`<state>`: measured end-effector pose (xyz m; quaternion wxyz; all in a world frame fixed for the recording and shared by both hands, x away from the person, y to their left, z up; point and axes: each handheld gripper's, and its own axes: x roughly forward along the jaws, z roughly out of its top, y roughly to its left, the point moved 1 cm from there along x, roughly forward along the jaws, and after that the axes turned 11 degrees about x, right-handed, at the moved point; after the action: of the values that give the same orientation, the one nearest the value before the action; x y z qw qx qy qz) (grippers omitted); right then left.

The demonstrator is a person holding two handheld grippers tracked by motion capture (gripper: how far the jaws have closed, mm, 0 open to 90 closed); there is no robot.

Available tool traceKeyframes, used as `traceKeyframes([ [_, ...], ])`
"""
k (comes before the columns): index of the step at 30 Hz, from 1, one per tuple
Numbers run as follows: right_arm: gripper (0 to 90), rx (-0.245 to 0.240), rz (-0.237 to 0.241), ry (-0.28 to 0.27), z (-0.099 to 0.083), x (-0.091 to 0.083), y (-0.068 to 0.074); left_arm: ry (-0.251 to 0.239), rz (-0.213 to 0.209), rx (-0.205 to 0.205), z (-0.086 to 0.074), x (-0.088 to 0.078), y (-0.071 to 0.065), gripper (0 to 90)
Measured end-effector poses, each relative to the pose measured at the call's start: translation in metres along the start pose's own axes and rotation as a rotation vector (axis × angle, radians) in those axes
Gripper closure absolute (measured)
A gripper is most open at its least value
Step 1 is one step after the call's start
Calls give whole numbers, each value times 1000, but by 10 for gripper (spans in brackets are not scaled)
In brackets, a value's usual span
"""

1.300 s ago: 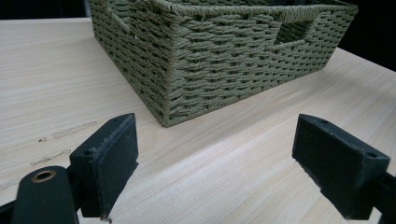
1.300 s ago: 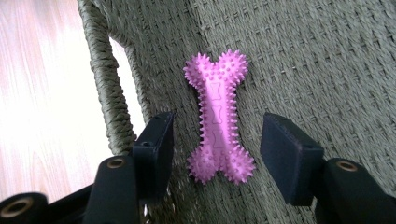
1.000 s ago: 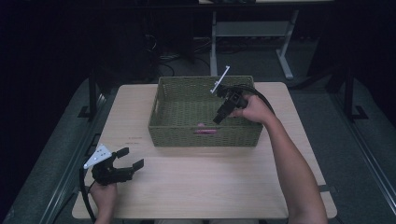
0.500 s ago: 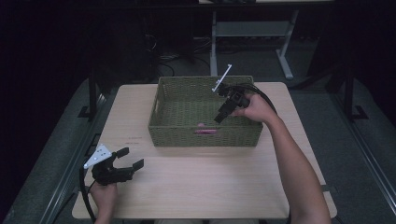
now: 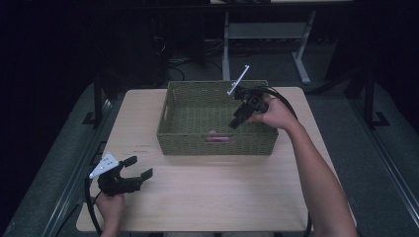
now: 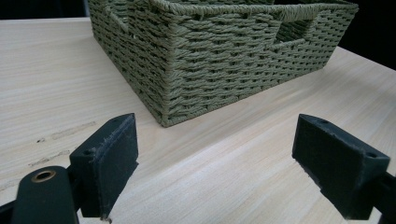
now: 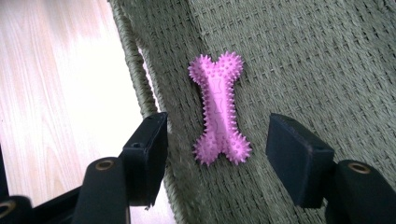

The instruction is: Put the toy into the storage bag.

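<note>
Your right gripper (image 5: 236, 121) hangs inside the green woven basket (image 5: 183, 136), tilted down toward its floor, with your right hand (image 5: 272, 112) above the basket's right half. Its jaws stand apart with nothing between them. In the right gripper view the gripper (image 7: 217, 140) looks down on a pink spiky bone toy (image 7: 218, 109) lying flat on the basket floor (image 7: 303, 56), and the two pads sit on either side of the toy's lower end without touching it. The toy lies close to the basket's near wall (image 7: 135, 65), with the pale wooden desk (image 7: 56, 93) showing past that wall. From the high view, a bit of the pink toy (image 5: 213, 132) peeks above the front wall, and pink also shows through the handle slot just below it.

Your left gripper (image 5: 138, 167) rests low over the desk (image 5: 222, 192) near its front left corner, well apart from the basket, with your left hand (image 5: 109, 207) behind it. Its jaws are spread wide and empty. In the left gripper view the gripper (image 6: 215, 163) points at a corner of the basket (image 6: 210, 56), with bare desk (image 6: 224, 177) between the pads. A grey three-cornered plate (image 5: 102, 165) sits on top of this gripper.
</note>
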<state>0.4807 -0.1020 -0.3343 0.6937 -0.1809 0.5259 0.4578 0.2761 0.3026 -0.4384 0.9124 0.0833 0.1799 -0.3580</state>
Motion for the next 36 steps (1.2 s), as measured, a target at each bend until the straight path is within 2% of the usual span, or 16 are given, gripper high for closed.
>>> traceKeyframes([
  [12,348,3,-20,-21,-9,-16,5,4,-1,2,0,1,-1,139],
  [19,320,-2,-30,-11,-16,-20,11,3,-1,4,0,1,-1,139],
  [28,311,-9,-23,-34,-21,-27,18,3,-1,6,1,1,-1,139],
  [36,296,-8,-14,-43,-34,-26,23,4,-2,7,1,1,-2,139],
])
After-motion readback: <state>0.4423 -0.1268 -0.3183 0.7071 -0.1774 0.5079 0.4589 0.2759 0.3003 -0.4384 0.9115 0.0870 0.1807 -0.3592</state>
